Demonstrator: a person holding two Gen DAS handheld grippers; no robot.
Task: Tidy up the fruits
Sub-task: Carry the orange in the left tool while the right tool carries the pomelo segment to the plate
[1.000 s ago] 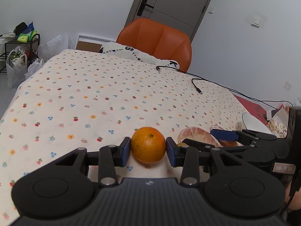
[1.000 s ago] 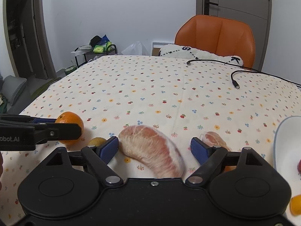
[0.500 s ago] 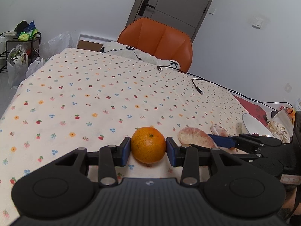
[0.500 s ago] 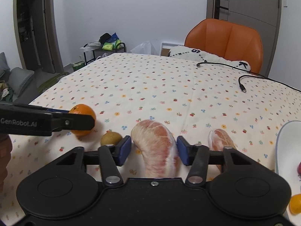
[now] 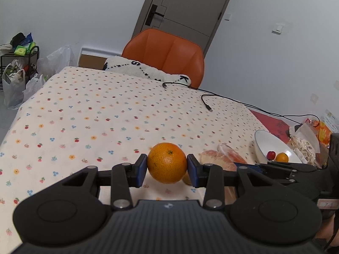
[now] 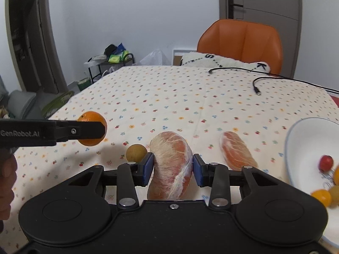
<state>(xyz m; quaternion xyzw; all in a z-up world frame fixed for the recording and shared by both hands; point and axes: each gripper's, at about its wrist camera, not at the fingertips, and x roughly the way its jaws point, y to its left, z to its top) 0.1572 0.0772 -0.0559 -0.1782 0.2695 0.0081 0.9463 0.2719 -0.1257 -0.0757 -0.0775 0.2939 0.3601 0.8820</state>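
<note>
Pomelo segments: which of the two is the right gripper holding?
The larger, paler pomelo segment, clamped in the right gripper. The smaller, redder segment lies free on the tablecloth, nearer the white bowl.

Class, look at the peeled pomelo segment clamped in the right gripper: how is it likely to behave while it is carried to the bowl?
The pomelo segment looks soft and membrane-covered, so hard squeezing would probably bruise or split it. It is long and overhangs the right gripper, so it may sag or pivot. Its curved shape suggests rocking rather than rolling once set in the bowl.
</note>
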